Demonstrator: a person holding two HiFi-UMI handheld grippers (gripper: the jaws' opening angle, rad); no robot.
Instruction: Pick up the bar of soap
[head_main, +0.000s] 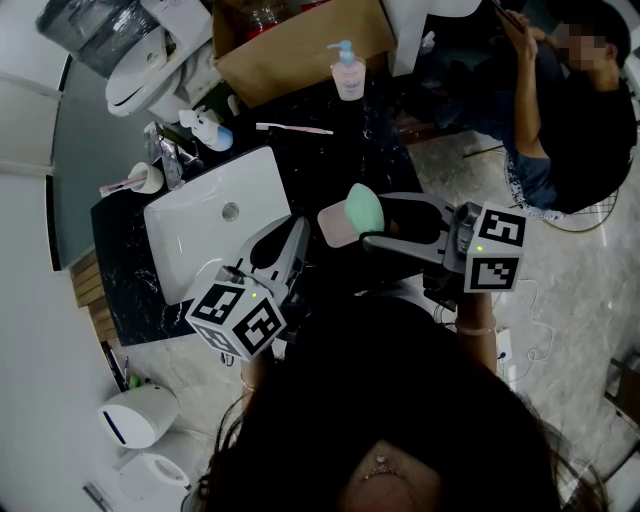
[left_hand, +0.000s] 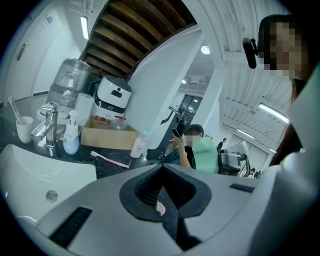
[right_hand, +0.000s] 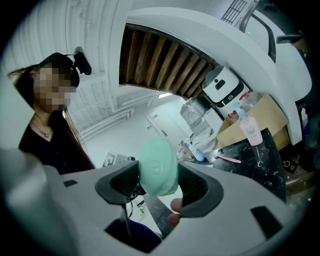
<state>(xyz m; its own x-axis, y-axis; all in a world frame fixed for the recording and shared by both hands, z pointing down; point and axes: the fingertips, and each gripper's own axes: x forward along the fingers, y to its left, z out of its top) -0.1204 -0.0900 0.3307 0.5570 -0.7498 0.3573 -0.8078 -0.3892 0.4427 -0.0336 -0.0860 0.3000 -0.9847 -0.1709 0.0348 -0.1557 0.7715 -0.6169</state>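
Green soap bar (right_hand: 159, 166) pinched in right gripper (right_hand: 160, 186) jaws, long axis standing out of them, above black worktop (head_main: 380, 150) (pink dish (head_main: 336, 226) alongside). Left gripper (left_hand: 162, 194) jaws pressed together, empty.

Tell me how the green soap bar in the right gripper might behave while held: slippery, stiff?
The soap bar looks rigid, so it likely won't bend between the right gripper's jaws. Its smooth, rounded faces give the jaws little flat contact; it may slip or pivot if squeezed harder.
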